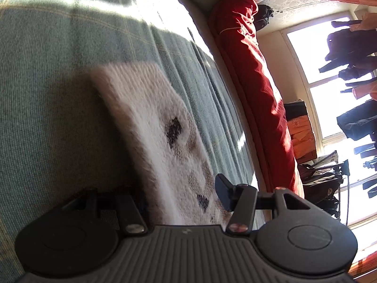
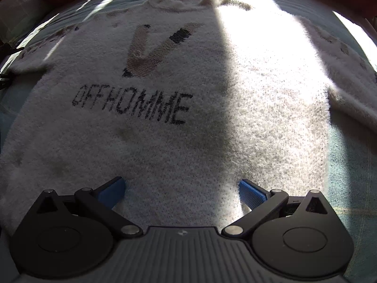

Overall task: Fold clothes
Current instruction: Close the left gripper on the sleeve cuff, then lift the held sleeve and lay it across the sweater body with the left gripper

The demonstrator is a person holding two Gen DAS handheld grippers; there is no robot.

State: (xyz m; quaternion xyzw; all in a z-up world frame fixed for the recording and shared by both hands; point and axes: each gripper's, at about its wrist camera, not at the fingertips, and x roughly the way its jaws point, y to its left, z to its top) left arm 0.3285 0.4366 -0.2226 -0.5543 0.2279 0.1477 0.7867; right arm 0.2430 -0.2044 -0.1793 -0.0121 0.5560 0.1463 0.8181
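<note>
- One fuzzy cream knit sweater [image 2: 188, 108] lies front-up and spread flat on the bed [image 2: 348, 165], whose cover is a green-grey plaid weave; both sleeves angle out to the sides and the collar is at the far end.
- We judge it soft and limp, thick enough to bulk up at a fold, and light; the long nap should give the gripper pads good friction, so slipping seems unlikely, though loose fibres could snag.
- Our left gripper [image 1: 183, 202] has a sleeve [image 1: 150, 122] running between its fingers; the near finger is mostly hidden, so we cannot tell if it is clamped on the knit.
- Our right gripper [image 2: 181, 188] hovers over the lower body near the hem, jaws spread wide, blue pads clear of the knit.
- Good holds, in our judgement, are the sleeve cuff, the shoulder seam and the hem corners, where the knit is doubled and pinches cleanly.
- Its front carries a tan-and-black V motif [image 2: 155, 49] with "OFFHOMME" [image 2: 132, 106] in dark letters beneath; sunlight bars cross it.
</note>
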